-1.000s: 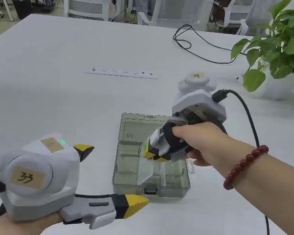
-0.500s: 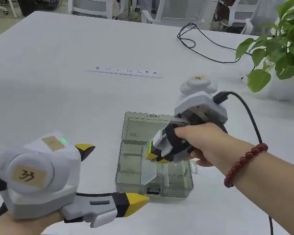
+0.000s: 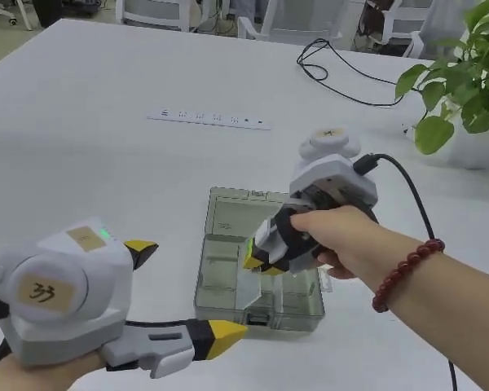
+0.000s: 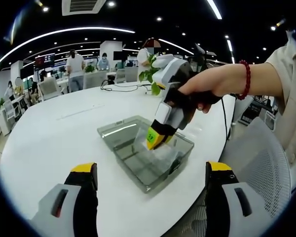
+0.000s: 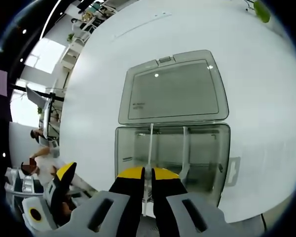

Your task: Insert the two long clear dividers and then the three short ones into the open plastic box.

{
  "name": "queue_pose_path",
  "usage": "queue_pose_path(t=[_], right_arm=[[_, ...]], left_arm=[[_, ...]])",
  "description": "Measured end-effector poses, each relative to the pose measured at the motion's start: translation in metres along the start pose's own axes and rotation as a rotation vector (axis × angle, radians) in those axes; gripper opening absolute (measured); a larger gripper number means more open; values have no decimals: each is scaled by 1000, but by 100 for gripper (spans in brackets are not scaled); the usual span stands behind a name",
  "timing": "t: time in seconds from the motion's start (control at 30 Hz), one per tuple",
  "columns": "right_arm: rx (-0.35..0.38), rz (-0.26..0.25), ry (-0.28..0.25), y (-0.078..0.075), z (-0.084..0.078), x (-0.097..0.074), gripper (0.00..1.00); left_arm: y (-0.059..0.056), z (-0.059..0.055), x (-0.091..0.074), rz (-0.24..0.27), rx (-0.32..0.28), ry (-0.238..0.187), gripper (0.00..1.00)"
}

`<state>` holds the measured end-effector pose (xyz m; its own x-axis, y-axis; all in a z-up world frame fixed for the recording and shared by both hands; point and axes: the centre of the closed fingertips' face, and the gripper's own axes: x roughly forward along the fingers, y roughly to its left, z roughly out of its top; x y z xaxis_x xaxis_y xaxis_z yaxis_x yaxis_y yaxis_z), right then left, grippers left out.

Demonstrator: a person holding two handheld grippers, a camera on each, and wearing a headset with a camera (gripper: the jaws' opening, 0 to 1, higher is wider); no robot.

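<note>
The clear divider (image 5: 150, 143) stands on edge inside the left half of the open box (image 3: 297, 313). Its near end is pinched between the jaws of your right tool (image 3: 257, 262), which are closed down to the thickness of the sheet. A second divider (image 5: 185, 150) stands upright in the box, just to the right of the first in the right gripper view. The box sits at lower centre of the head view, with its lid (image 5: 172, 89) folded flat on the desk (image 3: 81, 122) behind it. Your left tool (image 3: 182, 287) hovers at lower left, apart from the box, its jaws spread wide and holding nothing. A power strip (image 3: 212, 119) lies farther up the desk.
</note>
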<state>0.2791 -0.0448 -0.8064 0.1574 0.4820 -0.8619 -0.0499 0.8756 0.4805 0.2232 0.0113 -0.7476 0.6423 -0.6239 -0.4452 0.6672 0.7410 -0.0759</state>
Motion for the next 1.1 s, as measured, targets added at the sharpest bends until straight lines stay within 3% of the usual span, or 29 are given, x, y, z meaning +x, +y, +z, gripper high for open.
queue_pose_path(t=[0.53,0.9,1.1], right_arm=[[-83,-57,59,3,1,0,6],[-163,-115,58,4,-1,2,6],[-246,-168,55,5,-1,5,7]], left_arm=[[0,1,0,-4,3,-1,91],[1,3,-1,1,2,-7,91],[2,3,-3,4,2,-10,91]])
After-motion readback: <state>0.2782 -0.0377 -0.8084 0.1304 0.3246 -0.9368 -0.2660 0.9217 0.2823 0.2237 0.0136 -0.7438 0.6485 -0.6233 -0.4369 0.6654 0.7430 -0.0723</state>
